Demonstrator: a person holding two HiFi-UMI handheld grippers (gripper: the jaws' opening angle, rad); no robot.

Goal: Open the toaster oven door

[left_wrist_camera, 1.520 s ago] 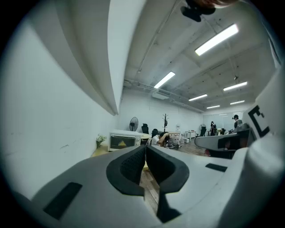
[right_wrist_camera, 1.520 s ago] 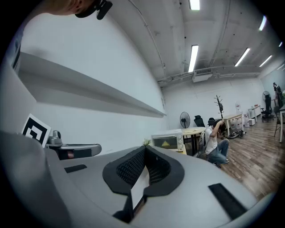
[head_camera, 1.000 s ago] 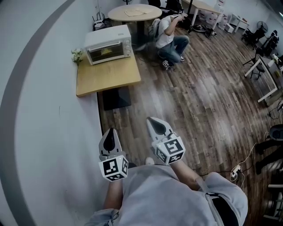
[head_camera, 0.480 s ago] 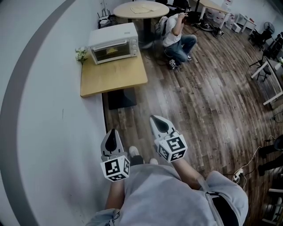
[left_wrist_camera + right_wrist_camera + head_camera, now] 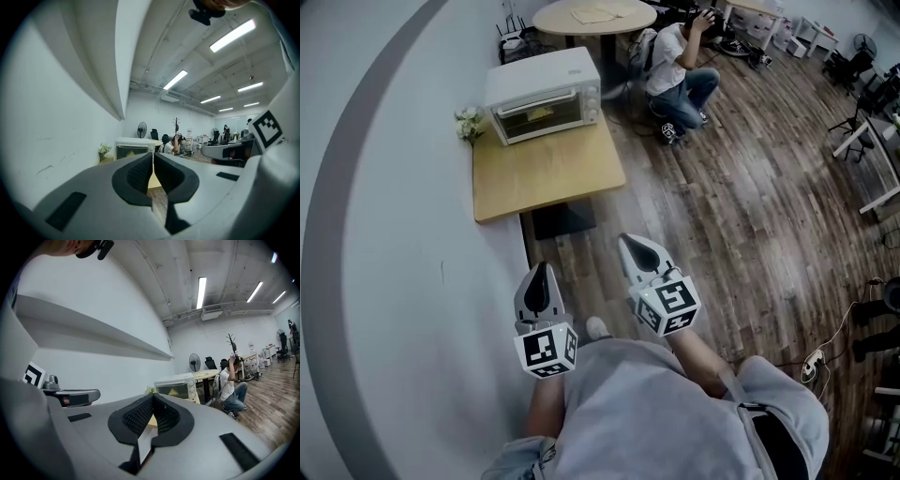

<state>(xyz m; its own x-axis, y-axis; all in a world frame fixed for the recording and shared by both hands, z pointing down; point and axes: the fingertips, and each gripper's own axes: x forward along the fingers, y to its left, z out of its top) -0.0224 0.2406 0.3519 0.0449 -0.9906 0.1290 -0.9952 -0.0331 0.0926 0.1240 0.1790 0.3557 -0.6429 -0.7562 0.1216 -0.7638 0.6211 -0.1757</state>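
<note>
Carried forward since a second ago, the left gripper (image 5: 541, 272) and right gripper (image 5: 630, 246) hang closer to the wooden table (image 5: 553, 178), each with jaws pressed together and empty, while the white toaster oven (image 5: 546, 94) stands shut at that table's far end.

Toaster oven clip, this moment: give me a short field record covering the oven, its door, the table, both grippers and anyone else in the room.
oven: white toaster oven at the far end of the wooden table, by the wall
door: shut, nothing touching it
left gripper: jaws together, empty, short of the table
right gripper: jaws together, empty, over the floor
beside oven: flowers
bystander: person crouching on the floor beyond the table
</note>
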